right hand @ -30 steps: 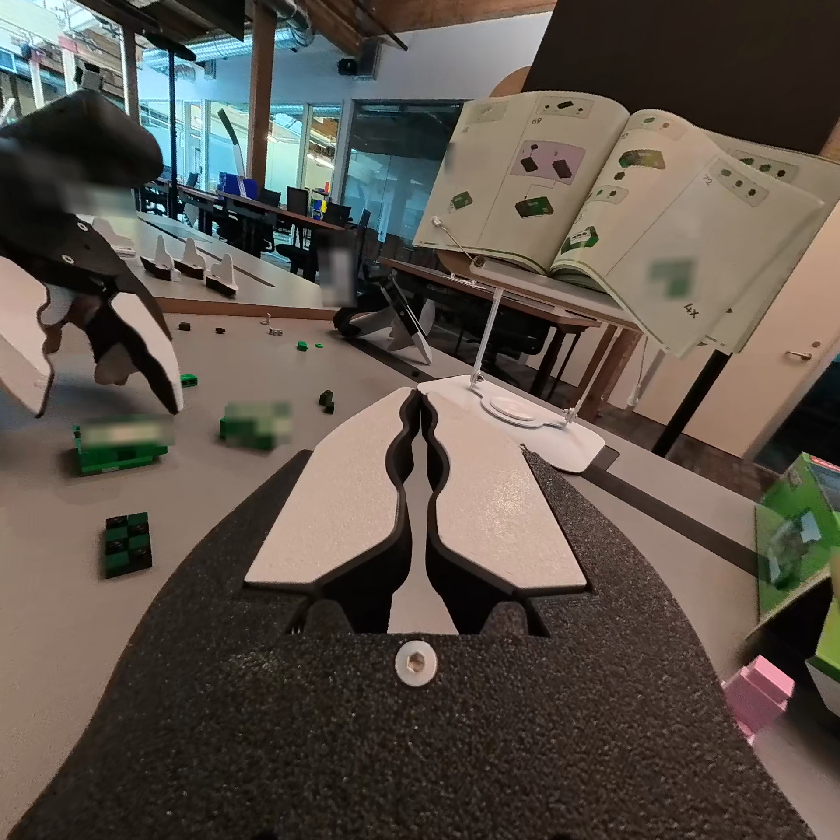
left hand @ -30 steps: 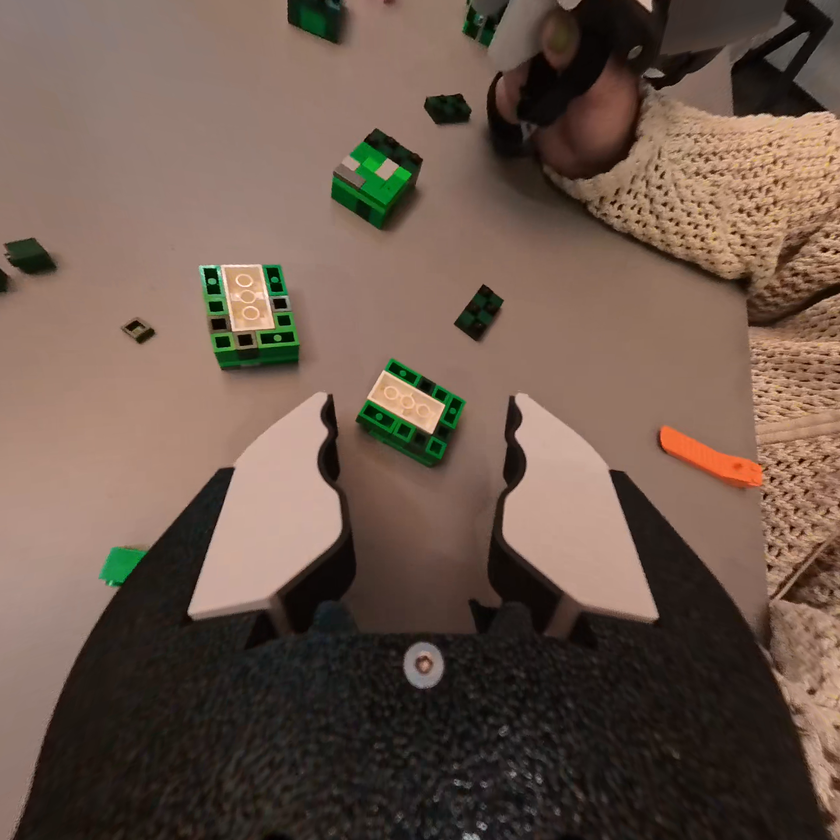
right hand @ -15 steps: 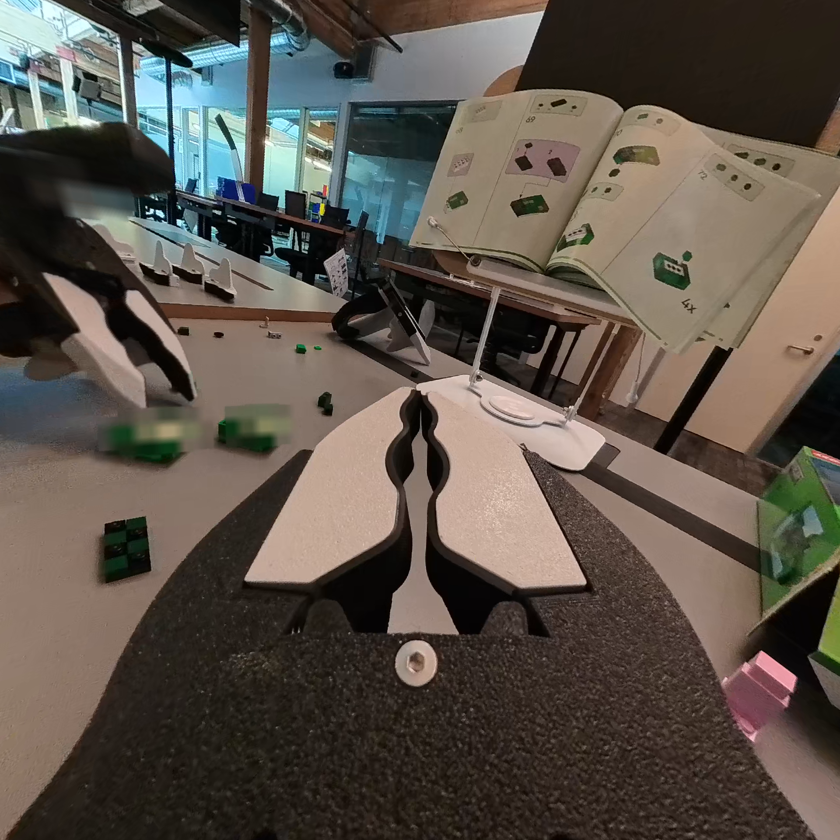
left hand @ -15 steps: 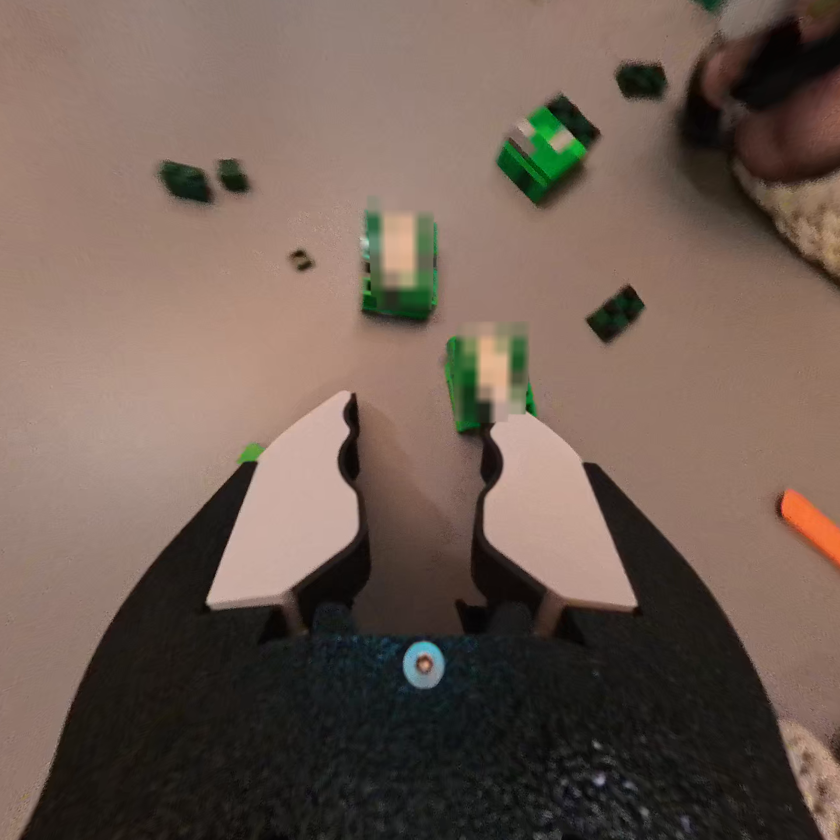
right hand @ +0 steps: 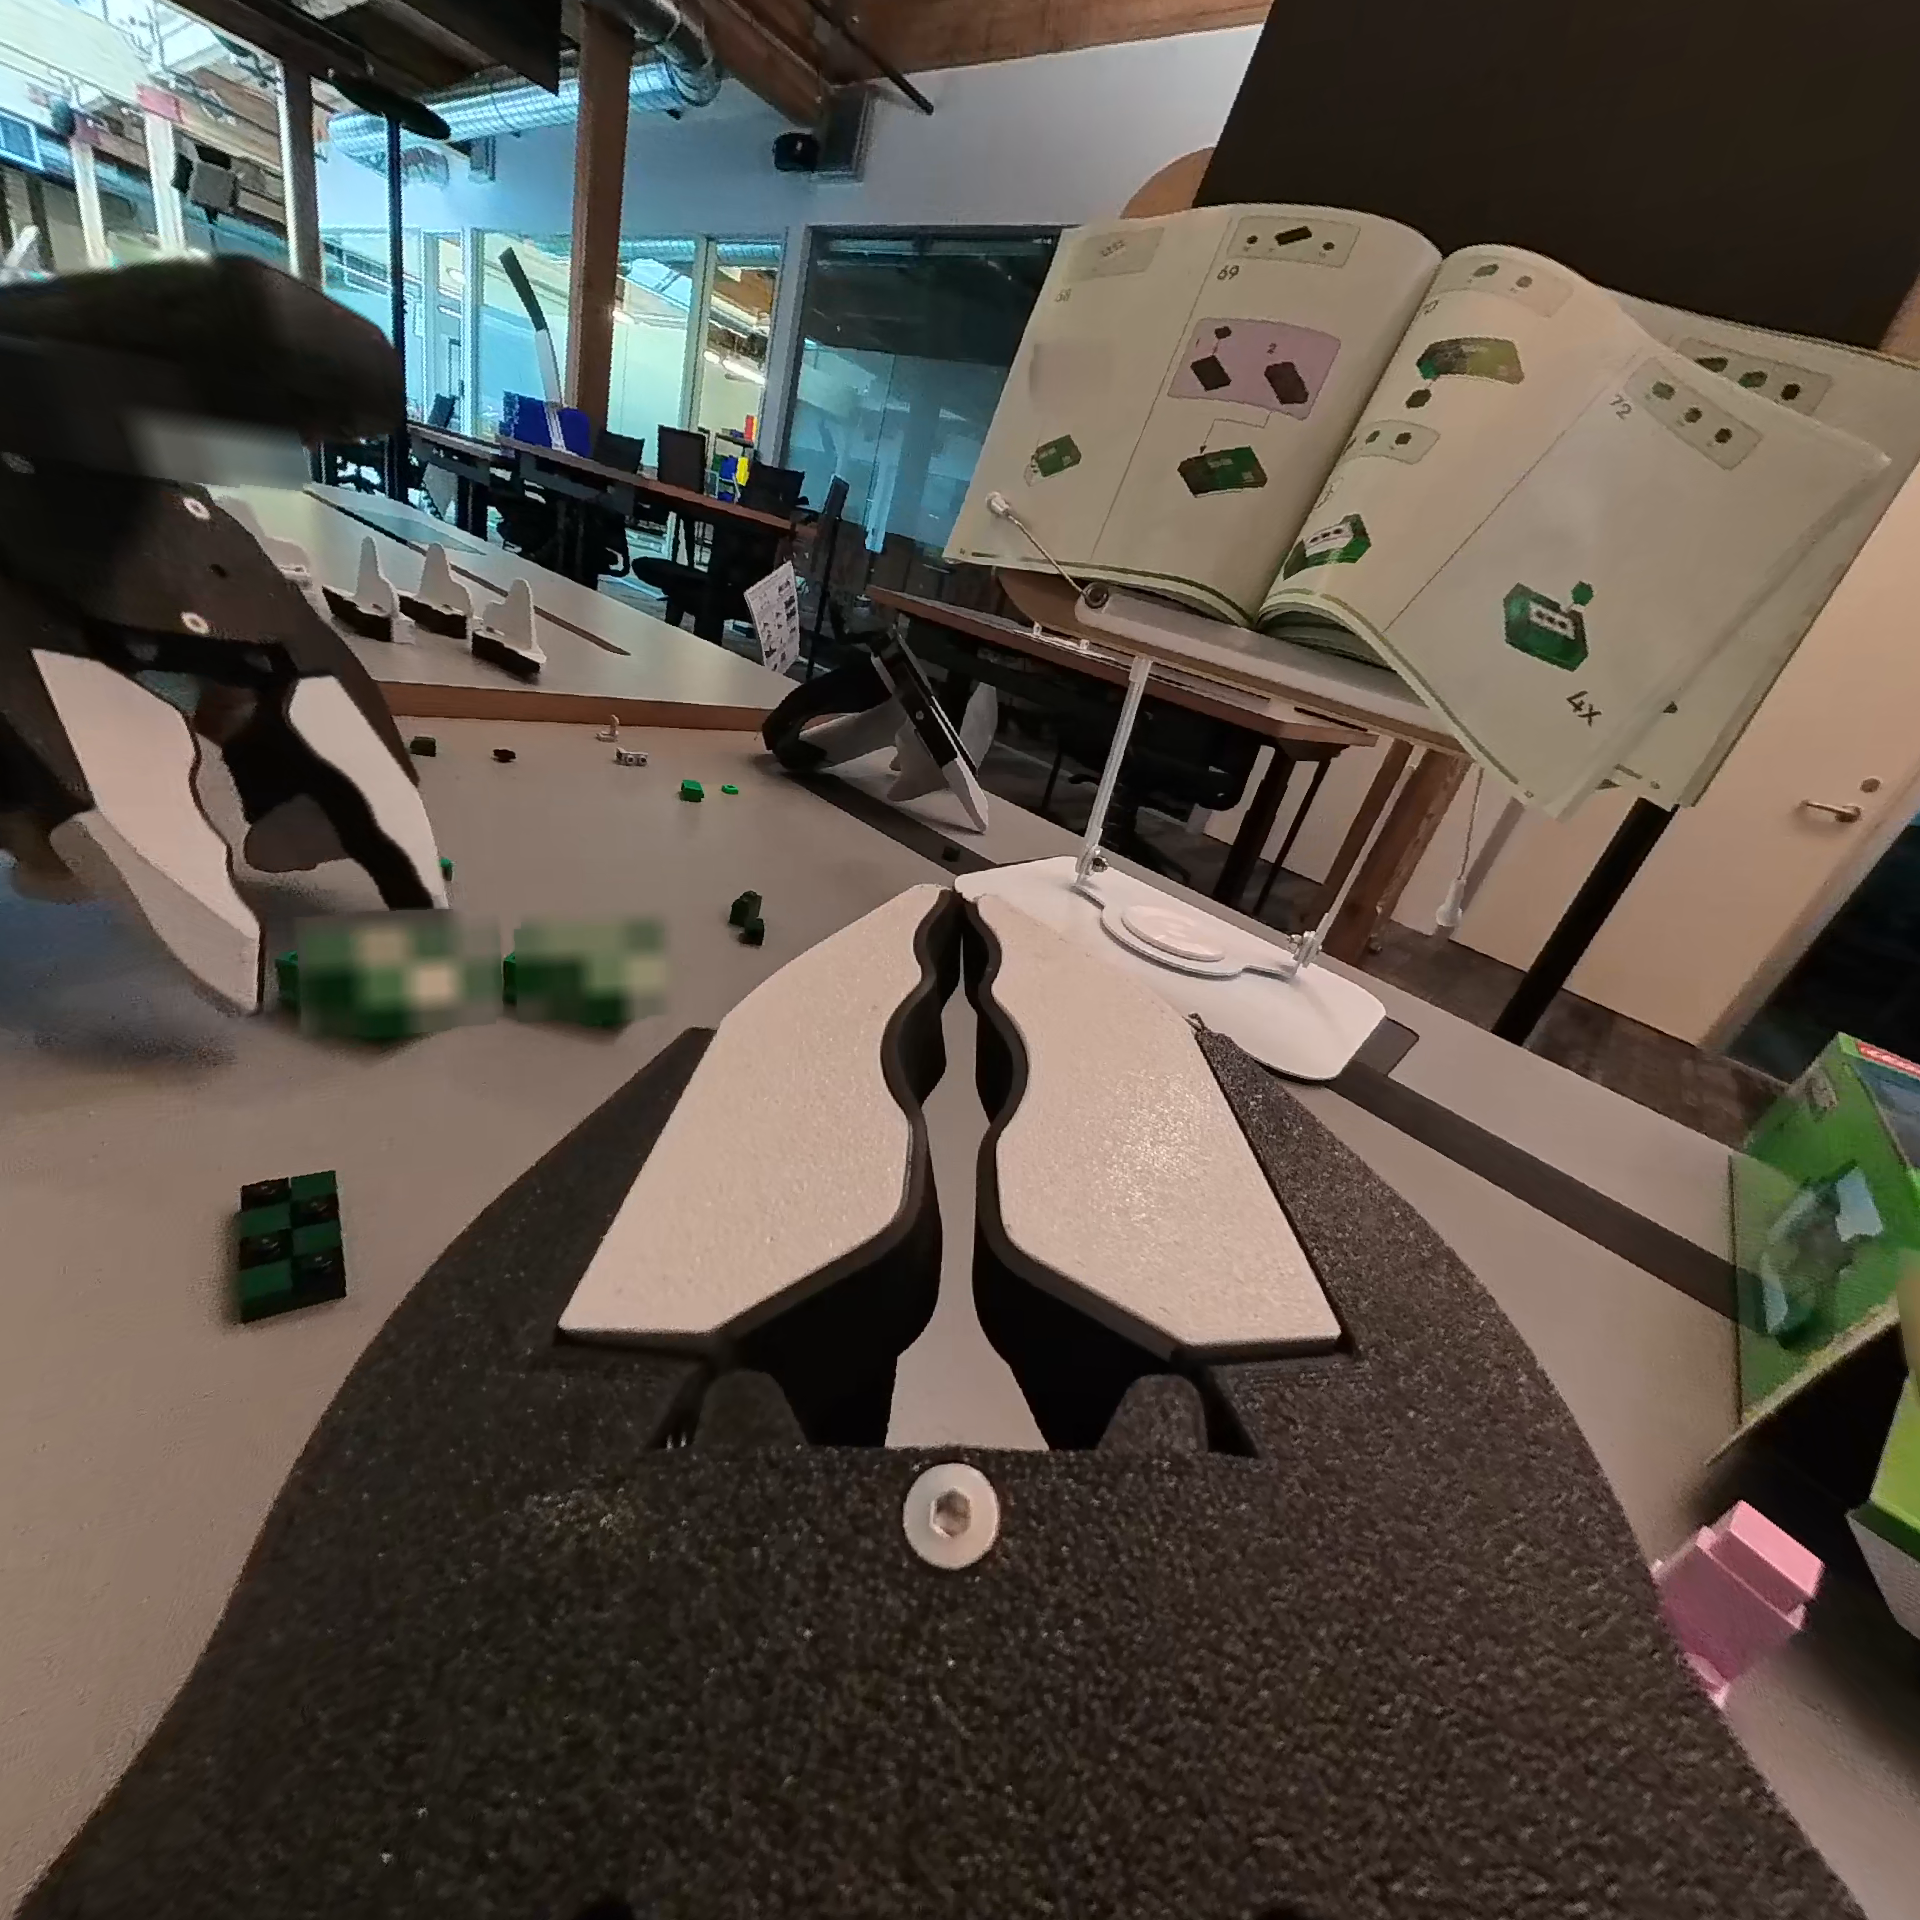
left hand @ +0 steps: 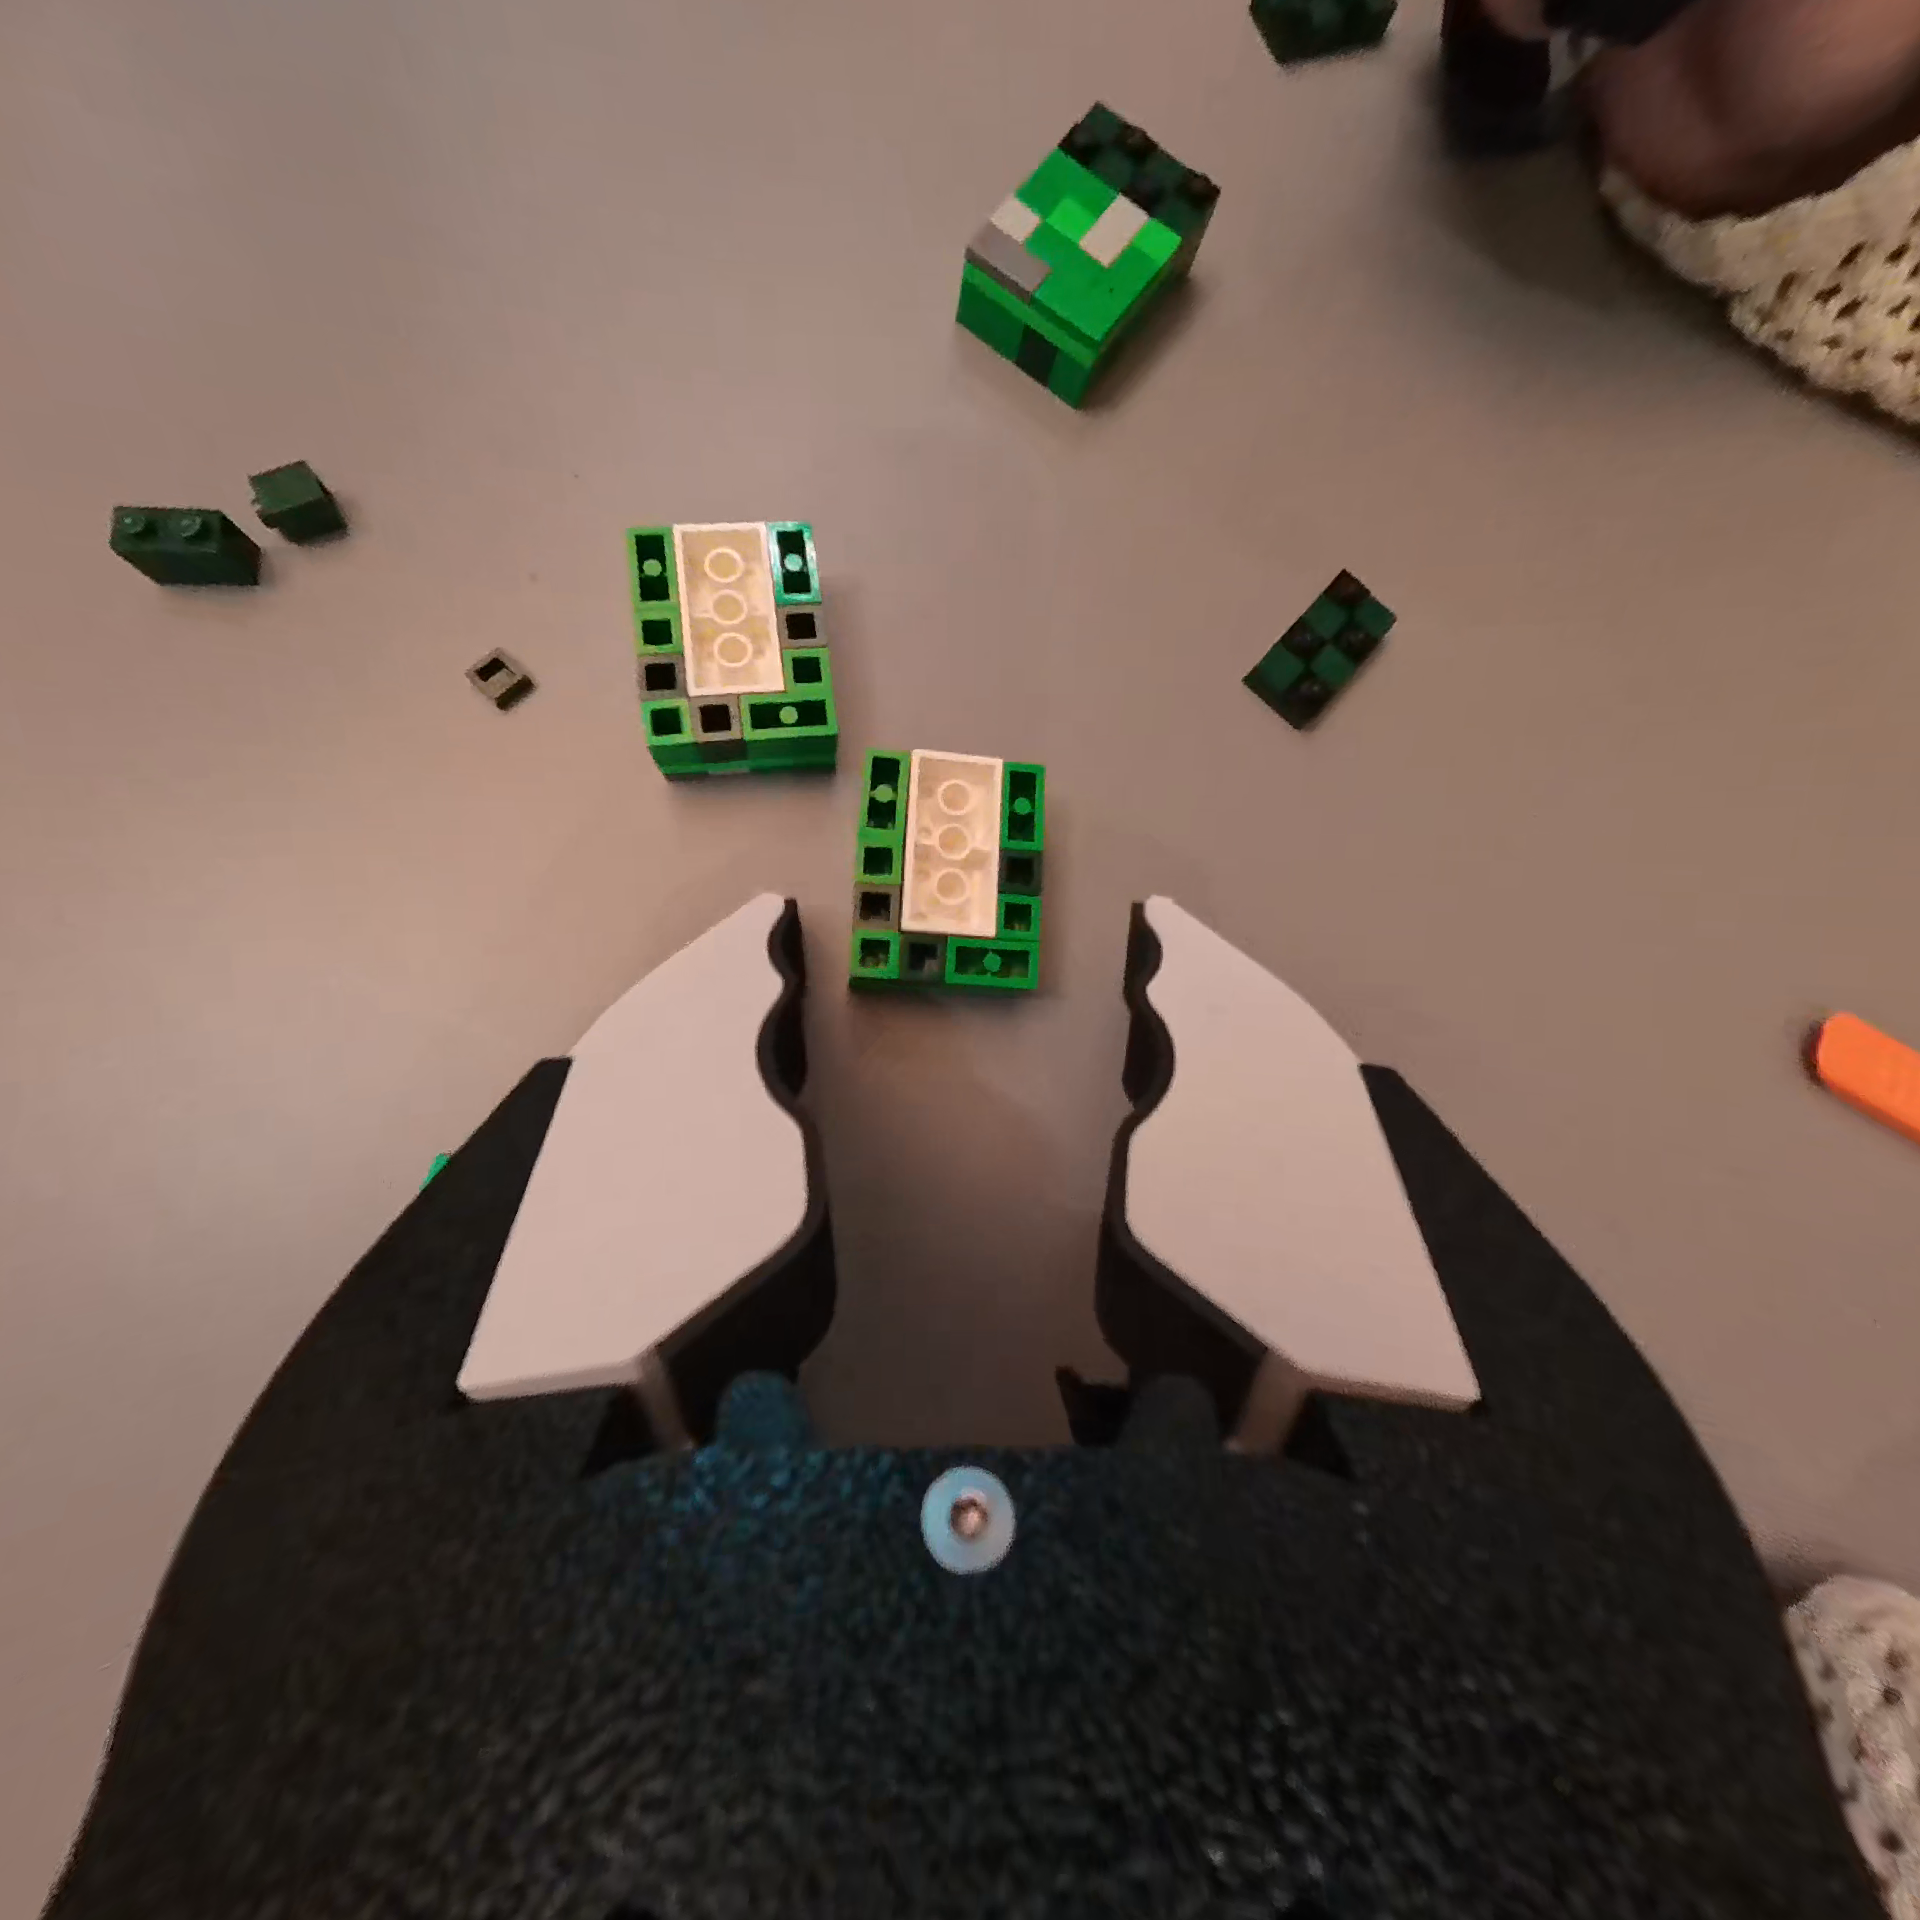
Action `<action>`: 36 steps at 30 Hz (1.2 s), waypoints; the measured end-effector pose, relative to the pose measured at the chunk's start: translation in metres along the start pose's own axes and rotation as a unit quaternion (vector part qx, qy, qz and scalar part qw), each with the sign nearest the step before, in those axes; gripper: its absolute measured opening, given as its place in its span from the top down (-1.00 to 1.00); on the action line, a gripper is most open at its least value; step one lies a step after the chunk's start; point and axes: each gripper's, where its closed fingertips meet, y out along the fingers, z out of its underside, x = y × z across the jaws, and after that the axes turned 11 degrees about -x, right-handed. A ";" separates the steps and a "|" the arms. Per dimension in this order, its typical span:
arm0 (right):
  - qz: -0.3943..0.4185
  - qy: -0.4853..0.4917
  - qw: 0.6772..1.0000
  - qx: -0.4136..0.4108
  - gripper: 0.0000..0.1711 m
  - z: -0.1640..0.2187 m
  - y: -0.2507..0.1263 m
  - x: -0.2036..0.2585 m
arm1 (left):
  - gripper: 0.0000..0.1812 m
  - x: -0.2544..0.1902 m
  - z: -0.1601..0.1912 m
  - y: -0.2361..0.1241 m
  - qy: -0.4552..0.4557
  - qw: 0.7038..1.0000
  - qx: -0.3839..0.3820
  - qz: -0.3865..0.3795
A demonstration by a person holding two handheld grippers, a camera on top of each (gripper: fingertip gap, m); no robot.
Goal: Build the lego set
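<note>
My left gripper (left hand: 964, 914) is open and empty above the grey table. Just beyond its fingertips lies a green block with a white plate on top (left hand: 948, 871). A second, matching green block (left hand: 729, 646) lies a little farther to the left. A green cube with grey tiles (left hand: 1086, 249) stands farther off to the right. A small dark green checkered plate (left hand: 1320, 646) lies at the right. My right gripper (right hand: 958, 902) is shut and empty, held over the table. The right wrist view also shows the left gripper (right hand: 343, 925) over the near block and the checkered plate (right hand: 289, 1245).
Two dark green bricks (left hand: 185, 542) and a tiny dark piece (left hand: 501, 677) lie at the left. An orange brick separator (left hand: 1870, 1075) lies at the right edge. An open instruction booklet (right hand: 1423, 488) stands on a white holder (right hand: 1226, 956). A green box (right hand: 1829, 1236) and a pink piece (right hand: 1740, 1595) sit at the right. One gripper's finger ends stand about 20 cm off the other's. The small dark green checkered plate (left hand: 1320, 646) lies some 7 cm from my left tips, 15 cm from my right tips. Seen from the right wrist view (right hand: 288, 1217) as well.
The near green block now lies straight, parallel to the other block and centred ahead of my left gripper. The left gripper's fingers narrowed, then opened wider again. The right gripper has stayed still and shut.
</note>
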 end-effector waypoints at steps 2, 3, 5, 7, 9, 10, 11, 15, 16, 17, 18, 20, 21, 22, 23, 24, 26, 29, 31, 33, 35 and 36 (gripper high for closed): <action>-0.001 -0.001 1.000 0.001 1.00 0.000 0.000 0.000 | 0.38 0.001 0.001 0.001 0.003 1.000 0.003 -0.003; -0.002 -0.002 1.000 0.001 1.00 0.000 0.000 0.001 | 0.41 0.000 0.001 0.002 0.004 1.000 0.002 -0.001; -0.002 -0.002 1.000 0.001 1.00 0.000 0.000 0.001 | 0.49 0.002 0.001 0.002 0.008 1.000 0.002 -0.004; -0.003 -0.003 1.000 0.002 1.00 0.000 0.000 0.001 | 0.62 0.004 -0.001 0.002 0.012 1.000 -0.004 -0.012; -0.004 -0.004 1.000 0.002 1.00 0.000 0.000 0.002 | 0.62 0.011 -0.012 0.000 0.004 0.999 -0.038 -0.027; -0.005 -0.005 1.000 0.002 1.00 0.000 0.000 0.002 | 0.62 0.014 -0.022 -0.002 -0.004 0.997 -0.074 -0.031; -0.005 -0.005 1.000 0.002 1.00 0.001 0.000 0.002 | 0.62 0.014 -0.034 -0.006 -0.014 0.993 -0.119 -0.025; -0.005 -0.005 1.000 0.003 1.00 0.001 0.000 0.002 | 0.63 0.010 -0.071 -0.029 -0.068 0.958 -0.276 0.035; -0.005 -0.005 1.000 0.002 1.00 0.001 0.000 0.002 | 0.63 0.010 -0.074 -0.034 -0.076 0.950 -0.298 0.046; -0.005 -0.005 1.000 0.002 1.00 0.001 0.001 0.002 | 0.63 0.009 -0.077 -0.038 -0.084 0.943 -0.316 0.058; -0.005 -0.004 1.000 0.002 1.00 0.001 0.001 0.002 | 0.63 0.008 -0.080 -0.041 -0.092 0.937 -0.330 0.071; -0.006 -0.005 1.000 0.003 1.00 0.001 0.001 0.002 | 0.63 0.006 -0.083 -0.043 -0.103 0.927 -0.349 0.091; -0.006 -0.006 1.000 0.003 1.00 0.001 0.001 0.002 | 0.63 0.005 -0.084 -0.043 -0.104 0.925 -0.351 0.097; -0.005 -0.007 1.000 0.002 1.00 0.001 0.001 0.002 | 0.63 0.003 -0.083 -0.041 -0.103 0.926 -0.349 0.103; -0.006 -0.008 1.000 0.002 1.00 0.000 0.001 0.002 | 0.63 0.000 -0.083 -0.039 -0.100 0.927 -0.343 0.110; -0.017 -0.011 1.000 -0.001 0.96 -0.001 0.001 0.005 | 0.63 -0.004 -0.082 -0.036 -0.095 0.930 -0.334 0.120; -0.094 -0.028 0.995 -0.025 0.79 -0.009 0.001 0.029 | 0.63 -0.020 -0.080 -0.028 -0.079 0.935 -0.308 0.158; -0.221 -0.089 0.971 -0.009 0.45 -0.005 -0.005 0.077 | 0.62 -0.050 -0.070 -0.017 -0.062 0.935 -0.254 0.241; -0.276 -0.133 0.952 0.004 0.37 -0.001 -0.009 0.105 | 0.63 -0.064 -0.062 -0.011 -0.065 0.933 -0.216 0.280; -0.309 -0.166 0.936 0.004 0.36 0.001 -0.013 0.125 | 0.63 -0.077 -0.056 -0.007 -0.070 0.929 -0.185 0.312; -0.334 -0.190 0.923 0.002 0.39 0.002 -0.016 0.139 | 0.63 -0.086 -0.051 -0.005 -0.073 0.927 -0.158 0.333; -0.342 -0.196 0.919 0.000 0.42 0.002 -0.017 0.144 | 0.62 -0.090 -0.049 -0.004 -0.073 0.926 -0.148 0.341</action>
